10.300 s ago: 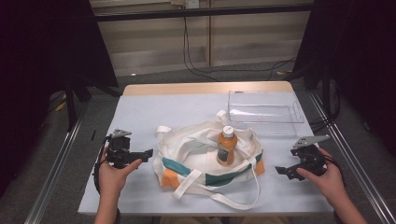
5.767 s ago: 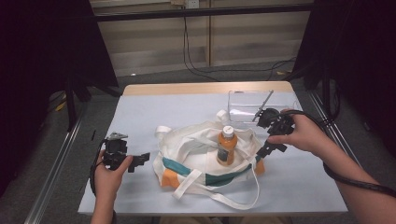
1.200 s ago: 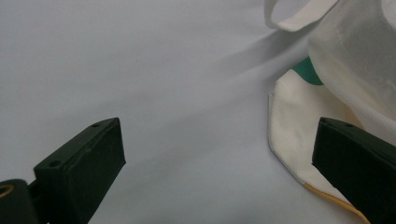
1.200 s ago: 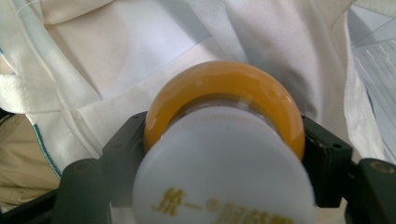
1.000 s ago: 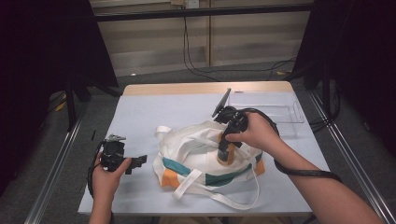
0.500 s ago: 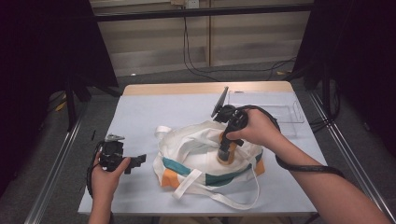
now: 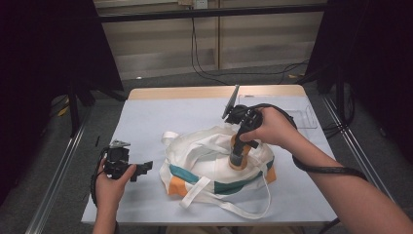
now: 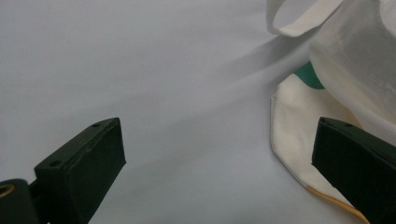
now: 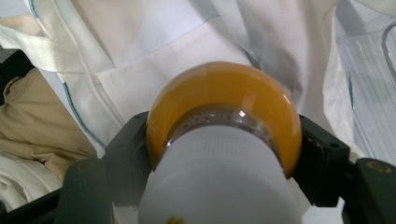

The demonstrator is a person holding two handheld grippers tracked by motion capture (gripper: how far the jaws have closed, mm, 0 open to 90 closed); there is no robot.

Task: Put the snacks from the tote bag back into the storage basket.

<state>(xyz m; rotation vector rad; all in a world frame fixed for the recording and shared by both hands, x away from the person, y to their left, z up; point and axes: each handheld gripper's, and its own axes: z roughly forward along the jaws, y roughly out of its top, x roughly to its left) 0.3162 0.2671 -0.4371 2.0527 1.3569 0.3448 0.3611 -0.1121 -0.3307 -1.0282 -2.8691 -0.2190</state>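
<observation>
Over table [image 7: 146,117], right gripper [image 7: 237,152] downturned

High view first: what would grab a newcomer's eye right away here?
The orange bottle standing in the white tote bag at mid-table, with the right gripper shut around it from above. Next, the left gripper held low at the table's left, jaws open toward the bag. A clear tray sits at the far right.

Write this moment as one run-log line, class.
right claw: shut on bottle | bottle: upright in tote bag | left claw: open, beside bag | table: white cover
</observation>
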